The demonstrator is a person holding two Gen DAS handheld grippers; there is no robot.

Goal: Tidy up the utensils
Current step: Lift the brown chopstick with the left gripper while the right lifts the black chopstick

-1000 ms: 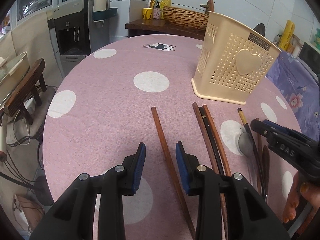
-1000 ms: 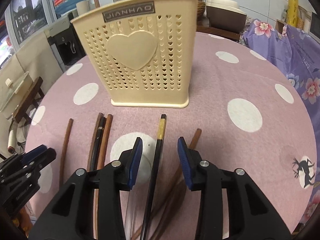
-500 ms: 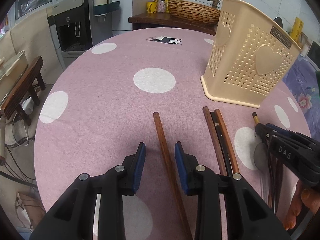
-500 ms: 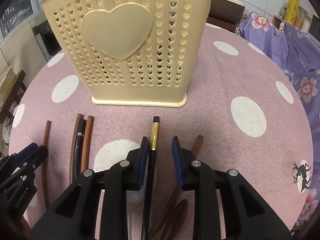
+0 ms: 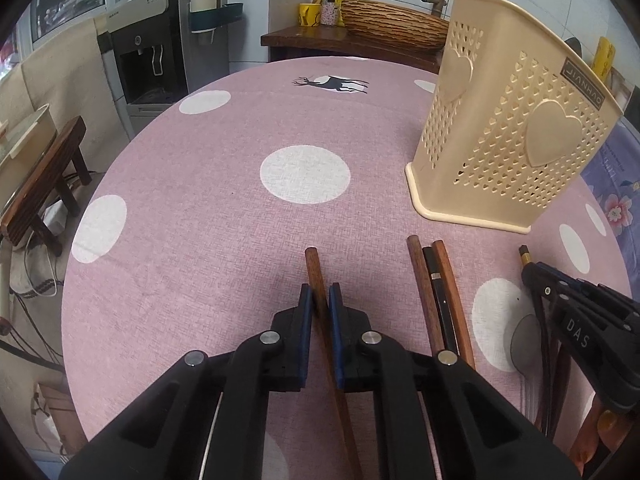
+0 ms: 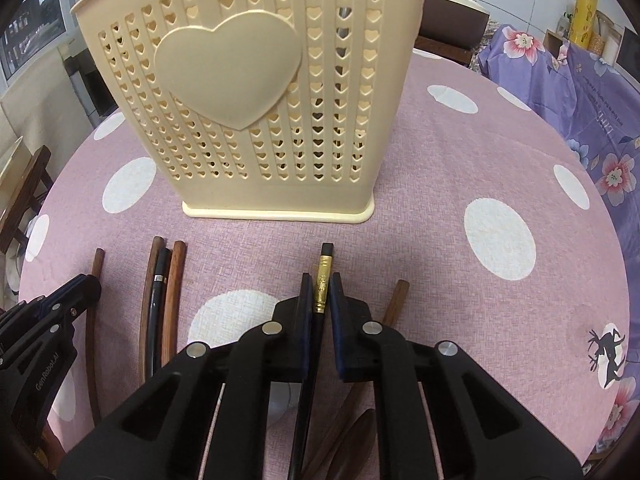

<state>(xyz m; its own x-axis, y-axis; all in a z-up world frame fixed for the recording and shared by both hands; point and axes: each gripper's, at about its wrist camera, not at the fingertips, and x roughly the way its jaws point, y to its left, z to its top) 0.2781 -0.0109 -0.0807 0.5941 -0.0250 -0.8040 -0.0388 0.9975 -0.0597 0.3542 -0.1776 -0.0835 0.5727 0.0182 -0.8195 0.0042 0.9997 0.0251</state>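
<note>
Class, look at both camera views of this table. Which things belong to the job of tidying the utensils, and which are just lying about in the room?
Part of the job:
- brown chopstick in the left tool
- black chopstick with gold band in the right tool
- three chopsticks lying together
- cream holder

Just lying about:
- woven basket
- yellow cup
- water dispenser
- wooden stool
</note>
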